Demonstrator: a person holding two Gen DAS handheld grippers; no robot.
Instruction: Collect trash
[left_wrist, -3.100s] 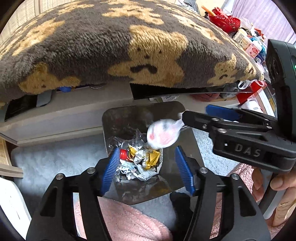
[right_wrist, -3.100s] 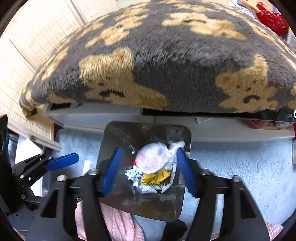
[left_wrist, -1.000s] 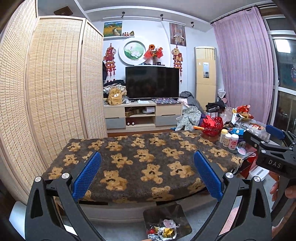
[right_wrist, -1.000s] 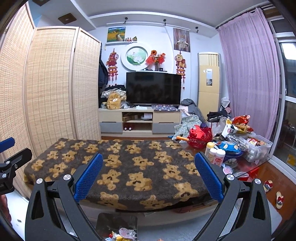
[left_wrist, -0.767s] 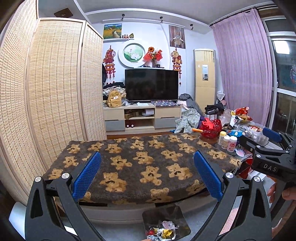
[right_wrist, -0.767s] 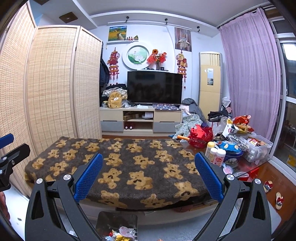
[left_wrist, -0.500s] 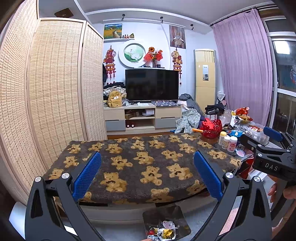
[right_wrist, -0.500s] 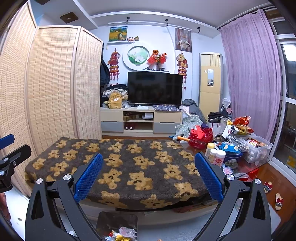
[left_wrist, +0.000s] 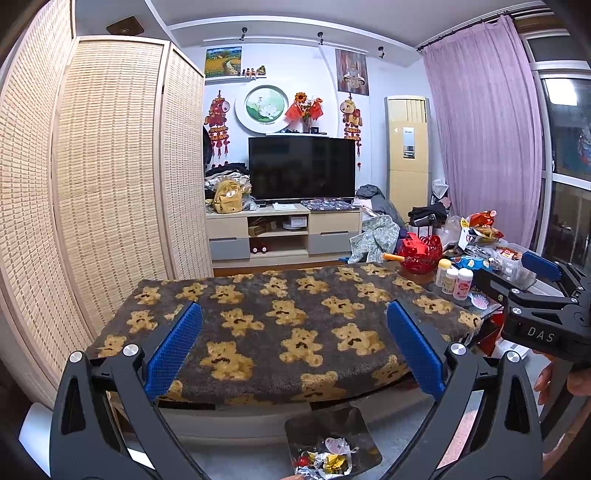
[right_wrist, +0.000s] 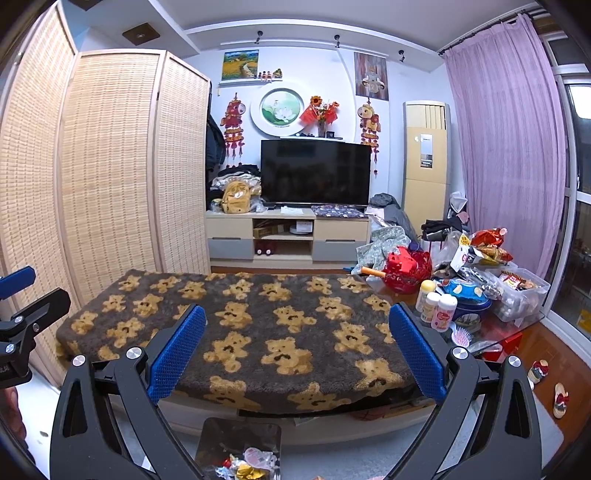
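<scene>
A metal bin (left_wrist: 345, 421) stands on the floor in front of the table, holding a pile of crumpled wrappers (left_wrist: 327, 456). It also shows in the right wrist view (right_wrist: 221, 435) with the wrappers (right_wrist: 251, 463) inside. My left gripper (left_wrist: 293, 345) is open and empty, held high above the bin. My right gripper (right_wrist: 295, 345) is open and empty, also held high. The right gripper shows at the right edge of the left wrist view (left_wrist: 537, 291).
A table under a bear-print blanket (left_wrist: 288, 325) fills the middle. Bottles (right_wrist: 437, 306), snack bags and a red basket (right_wrist: 408, 271) crowd its right end. A bamboo screen (left_wrist: 92, 206) stands left; a TV stand (left_wrist: 284, 236) is behind. Slippers (right_wrist: 550, 380) lie at the right.
Three seconds ago my right gripper was dropping a pink-white wrapper into the bin. Both grippers have since lifted high above it. Over the last second hardly anything has moved.
</scene>
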